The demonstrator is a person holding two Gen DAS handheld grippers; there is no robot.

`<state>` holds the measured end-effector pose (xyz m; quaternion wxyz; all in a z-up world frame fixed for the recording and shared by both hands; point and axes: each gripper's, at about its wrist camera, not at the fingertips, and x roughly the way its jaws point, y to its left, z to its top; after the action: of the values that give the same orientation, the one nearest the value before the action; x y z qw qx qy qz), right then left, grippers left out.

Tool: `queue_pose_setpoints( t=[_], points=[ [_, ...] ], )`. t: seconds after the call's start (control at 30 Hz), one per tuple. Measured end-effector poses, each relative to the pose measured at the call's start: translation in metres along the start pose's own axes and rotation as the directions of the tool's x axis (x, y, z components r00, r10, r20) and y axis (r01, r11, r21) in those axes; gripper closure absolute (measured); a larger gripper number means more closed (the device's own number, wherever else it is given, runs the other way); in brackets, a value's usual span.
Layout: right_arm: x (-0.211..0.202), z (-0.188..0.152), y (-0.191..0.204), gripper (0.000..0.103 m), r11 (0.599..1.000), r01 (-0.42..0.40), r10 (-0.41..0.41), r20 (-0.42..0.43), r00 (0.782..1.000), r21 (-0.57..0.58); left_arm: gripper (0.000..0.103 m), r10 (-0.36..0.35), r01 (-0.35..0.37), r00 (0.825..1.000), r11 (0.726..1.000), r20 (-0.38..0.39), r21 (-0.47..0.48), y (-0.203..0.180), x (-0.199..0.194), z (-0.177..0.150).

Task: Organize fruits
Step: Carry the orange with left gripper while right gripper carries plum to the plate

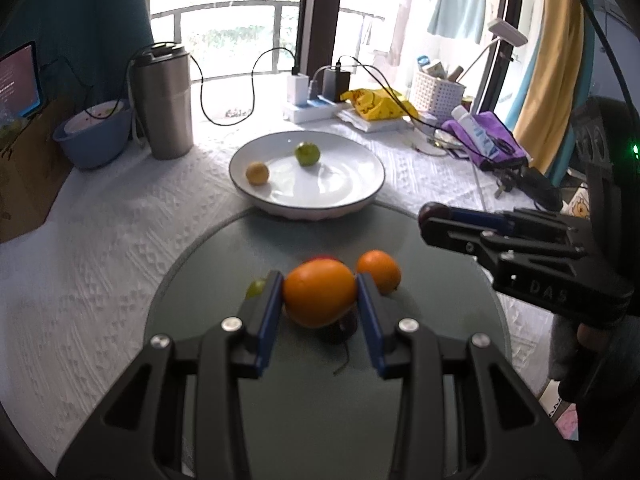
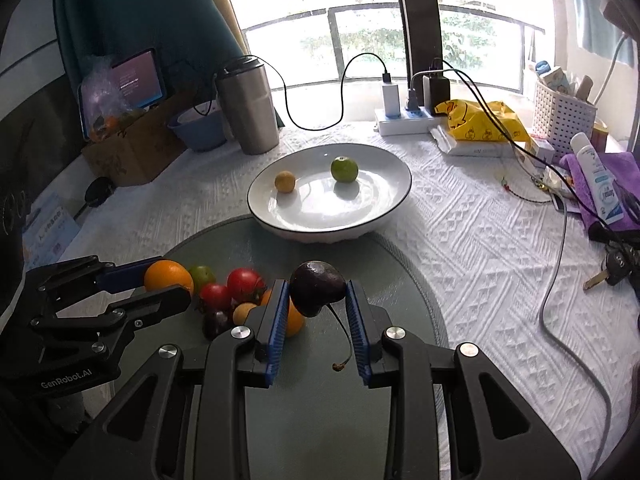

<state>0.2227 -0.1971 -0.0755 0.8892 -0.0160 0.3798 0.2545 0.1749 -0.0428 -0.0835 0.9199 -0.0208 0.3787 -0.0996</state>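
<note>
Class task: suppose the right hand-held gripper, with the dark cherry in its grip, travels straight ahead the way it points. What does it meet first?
Most likely the white bowl: the right hand-held gripper, shut on the cherry, points across bare green mat at the bowl's near wall. Depth and height are uncertain; held high enough, it might clear the rim.

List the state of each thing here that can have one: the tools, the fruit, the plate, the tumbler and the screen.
Left tool: shut on the orange.
Right tool: shut on the dark cherry.
White plate: holds a green fruit and a small yellow fruit.
Tomatoes: loose on the grey mat.
Steel tumbler: upright, lid on.
Screen: lit.
</note>
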Motion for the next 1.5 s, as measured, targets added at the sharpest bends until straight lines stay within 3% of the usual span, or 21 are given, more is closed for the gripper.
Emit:
queue_pose_setpoints(
  t=[0.67,1.5],
  points=[
    [0.022,0.038,-0.014,0.072,1.0,0.001,-0.001,0.009,1.0,-0.003,0.065,0.015,-0.015,1.0,1.0,0.02,0.005,0.018,0.022,0.037],
    [0.071,0.085,-0.037,0.072,1.0,0.006,-0.006,0.005,1.0,-0.009,0.065,0.007,-0.007,1.0,1.0,0.022,-0.005,0.045,0.08,0.09]
  ],
)
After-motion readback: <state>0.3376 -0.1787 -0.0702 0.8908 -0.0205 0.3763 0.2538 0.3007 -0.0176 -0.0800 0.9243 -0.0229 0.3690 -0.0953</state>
